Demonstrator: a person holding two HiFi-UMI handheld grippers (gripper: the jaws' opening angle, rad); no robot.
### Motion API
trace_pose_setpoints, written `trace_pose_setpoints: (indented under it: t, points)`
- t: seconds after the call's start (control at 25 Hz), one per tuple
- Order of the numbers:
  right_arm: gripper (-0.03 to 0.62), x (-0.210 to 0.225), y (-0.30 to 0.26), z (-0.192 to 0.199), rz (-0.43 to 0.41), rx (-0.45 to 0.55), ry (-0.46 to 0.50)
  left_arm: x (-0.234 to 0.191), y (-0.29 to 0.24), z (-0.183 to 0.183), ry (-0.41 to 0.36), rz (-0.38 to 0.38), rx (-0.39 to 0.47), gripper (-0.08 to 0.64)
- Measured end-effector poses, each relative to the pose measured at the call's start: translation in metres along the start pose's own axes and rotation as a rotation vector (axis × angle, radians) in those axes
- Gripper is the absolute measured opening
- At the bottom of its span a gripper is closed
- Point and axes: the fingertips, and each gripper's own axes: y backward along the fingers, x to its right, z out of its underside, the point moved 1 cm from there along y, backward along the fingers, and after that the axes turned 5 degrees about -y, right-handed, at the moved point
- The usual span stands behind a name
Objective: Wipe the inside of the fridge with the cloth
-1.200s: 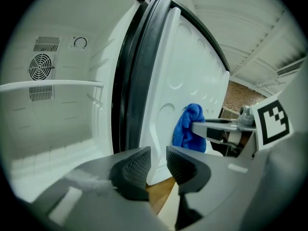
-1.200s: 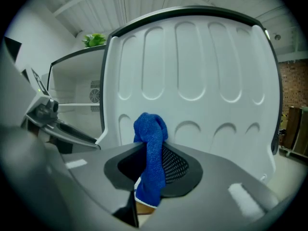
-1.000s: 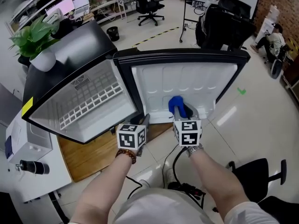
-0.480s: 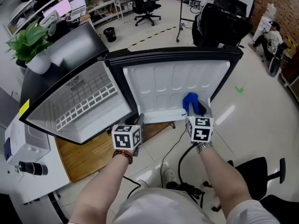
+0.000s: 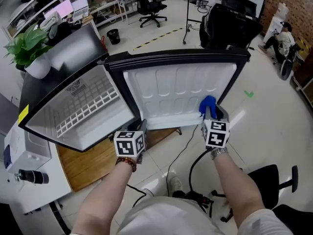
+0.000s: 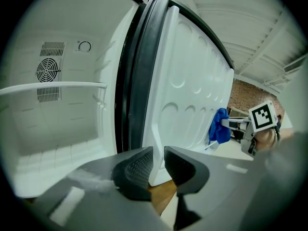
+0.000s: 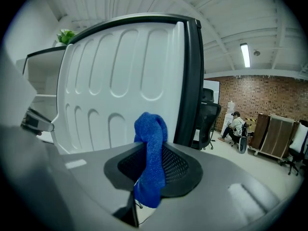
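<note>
Right claw [image 7: 150, 170]: clenched on the blue cloth [image 7: 151, 138]. A fold stands proud of the pads, so fabric rather than plastic meets the surface.
Cloth position: against the inner door liner [image 5: 176, 89], at about 4 o'clock on that panel, just beside the black door seal [image 7: 192, 81].
Left claw [image 6: 159, 160]: jaws closing, with the door's lower edge between them. The pads do not visibly bite yet.
Left claw location: the 7 o'clock corner of the door, on the hinge side.
Probable reason: to brace the door so that it does not swing under the wiping push.
Fridge cabinet [image 5: 83, 109]: at 9 o'clock from the door, open, shelf exposed, well apart from the cloth.
Judged stage: door liner in hand, cabinet interior to follow.
</note>
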Motion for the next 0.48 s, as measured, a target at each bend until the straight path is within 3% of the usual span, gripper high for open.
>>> trace_pose_setpoints:
  t: [0.24,0.48]
  points:
    - [0.080,-0.001,0.008,-0.008,-0.021,0.021,-0.006,0.001,0.000,-0.001,0.003,-0.004,0.000,0.081]
    - [0.078,-0.050,0.043,-0.036,-0.166,0.105,-0.008,0.001,0.003,-0.004,0.002,0.006,0.011,0.081]
